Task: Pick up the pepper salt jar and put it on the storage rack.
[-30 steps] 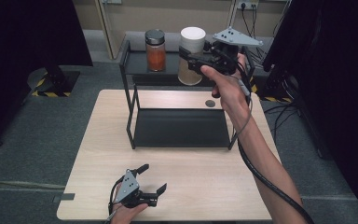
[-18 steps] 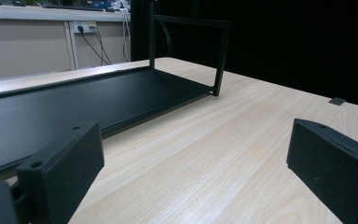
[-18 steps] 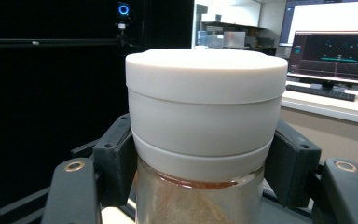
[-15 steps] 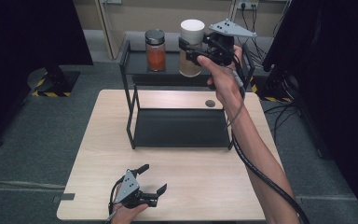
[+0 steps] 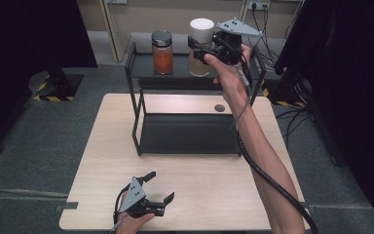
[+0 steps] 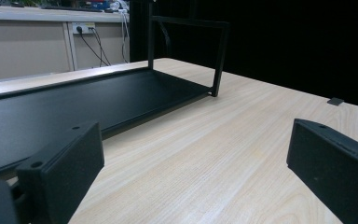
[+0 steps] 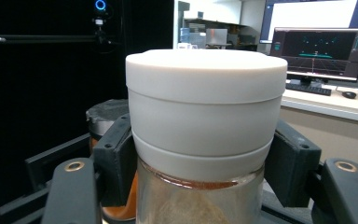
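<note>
The right gripper (image 5: 205, 51), its jaws pinching the white-lid jar (image 5: 200, 46), has slid a bit nearer the orange jar (image 5: 162, 52) over the black rack (image 5: 136, 92), so setting it down looks close, while the left gripper (image 5: 158, 187) rests wide open below the rack.

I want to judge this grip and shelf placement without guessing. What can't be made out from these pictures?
- White-lidded jar: its base is cut off by the bottom edge of the right gripper view; in the high view the right hand-held gripper covers its lower side, so whether it rests on the black rack is unclear.
- Orange-filled jar: mostly hidden behind the white-lidded jar in the right gripper view.
- Left hand-held gripper: its hand is cut off by the high view's bottom edge.
</note>
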A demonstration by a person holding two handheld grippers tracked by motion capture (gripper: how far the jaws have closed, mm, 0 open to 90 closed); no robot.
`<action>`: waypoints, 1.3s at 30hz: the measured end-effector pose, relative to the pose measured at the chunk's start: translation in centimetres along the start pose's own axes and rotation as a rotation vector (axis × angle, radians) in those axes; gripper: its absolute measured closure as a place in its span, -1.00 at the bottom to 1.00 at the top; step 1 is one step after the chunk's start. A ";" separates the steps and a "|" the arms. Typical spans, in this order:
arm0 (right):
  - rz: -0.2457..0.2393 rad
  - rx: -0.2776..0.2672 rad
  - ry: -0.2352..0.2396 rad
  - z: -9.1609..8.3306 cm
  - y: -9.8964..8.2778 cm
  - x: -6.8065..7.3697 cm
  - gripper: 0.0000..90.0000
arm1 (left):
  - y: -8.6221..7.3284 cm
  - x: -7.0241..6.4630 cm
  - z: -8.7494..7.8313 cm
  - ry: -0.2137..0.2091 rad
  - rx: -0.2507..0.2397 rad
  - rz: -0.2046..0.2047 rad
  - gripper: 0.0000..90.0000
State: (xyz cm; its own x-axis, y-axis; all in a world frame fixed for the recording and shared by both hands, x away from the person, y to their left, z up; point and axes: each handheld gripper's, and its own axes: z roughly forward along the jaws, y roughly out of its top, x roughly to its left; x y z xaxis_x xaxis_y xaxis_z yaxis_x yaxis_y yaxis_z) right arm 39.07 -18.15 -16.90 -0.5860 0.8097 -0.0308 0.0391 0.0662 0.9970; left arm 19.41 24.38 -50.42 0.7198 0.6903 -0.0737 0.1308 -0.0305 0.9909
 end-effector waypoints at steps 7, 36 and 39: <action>0.003 0.011 -0.029 1.0 -0.2 -0.1 -0.22 | 0.0 -0.1 0.0 -0.004 0.001 0.001 -0.93; 0.018 0.015 -0.080 3.6 -1.9 -0.1 -0.22 | 0.0 -0.3 0.0 -0.013 0.000 0.006 -0.93; 0.017 0.013 -0.082 3.5 -2.0 -0.1 -0.22 | 0.0 -0.3 0.1 -0.013 0.002 0.006 -0.93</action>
State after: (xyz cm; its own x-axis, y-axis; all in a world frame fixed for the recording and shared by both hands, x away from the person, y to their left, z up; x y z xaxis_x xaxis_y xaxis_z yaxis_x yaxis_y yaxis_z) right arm 41.86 -16.35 -19.14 -0.5169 0.8558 -0.0199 0.0594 0.0590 0.9965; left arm 19.26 24.14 -50.40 0.7293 0.6807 -0.0688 0.1275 -0.0364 0.9912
